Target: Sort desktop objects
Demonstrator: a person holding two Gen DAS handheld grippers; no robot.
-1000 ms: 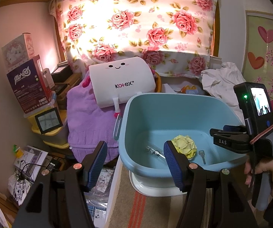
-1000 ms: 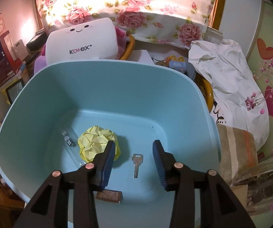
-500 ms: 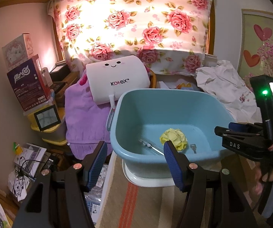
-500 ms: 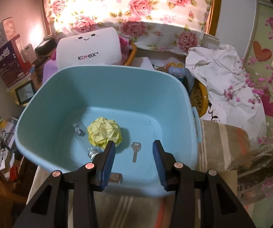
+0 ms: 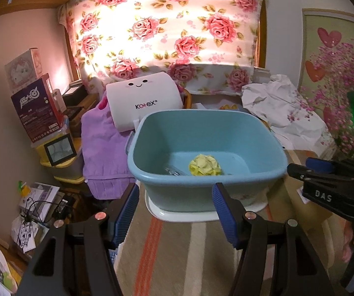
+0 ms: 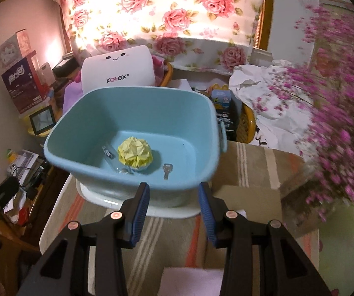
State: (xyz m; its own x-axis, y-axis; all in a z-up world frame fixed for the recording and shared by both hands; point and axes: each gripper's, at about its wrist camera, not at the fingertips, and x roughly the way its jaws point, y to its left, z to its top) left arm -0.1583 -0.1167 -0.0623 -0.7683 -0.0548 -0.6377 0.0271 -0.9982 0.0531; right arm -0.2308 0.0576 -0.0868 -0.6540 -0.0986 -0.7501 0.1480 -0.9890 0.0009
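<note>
Sitting on a white tray point(image 5: 177, 215) on the striped bench point(image 6: 251, 167), the blue tub point(image 6: 137, 103) fills mid-frame in both wrist views. Inside it, big to small: yellow paper ball point(image 6: 134, 154) centre-floor, a clear tube point(image 6: 109, 155) touching its left side, a small key point(image 6: 167, 170) just right of the ball. Left gripper point(image 5: 174, 212) hangs near the tub's near-left wall, jaws open, nothing between them. Right gripper point(image 6: 173, 208) sits at the near wall, jaws open and empty too. Both are outside the tub, so I read this as clearing away to look for the next loose item. Nothing else to sort shows on the bench ahead except a pale pad point(image 6: 191, 280) at the very near edge. Advice: lift clear of the rim first, and watch the pink flower spray point(image 6: 329, 123) crowding the right side.
</note>
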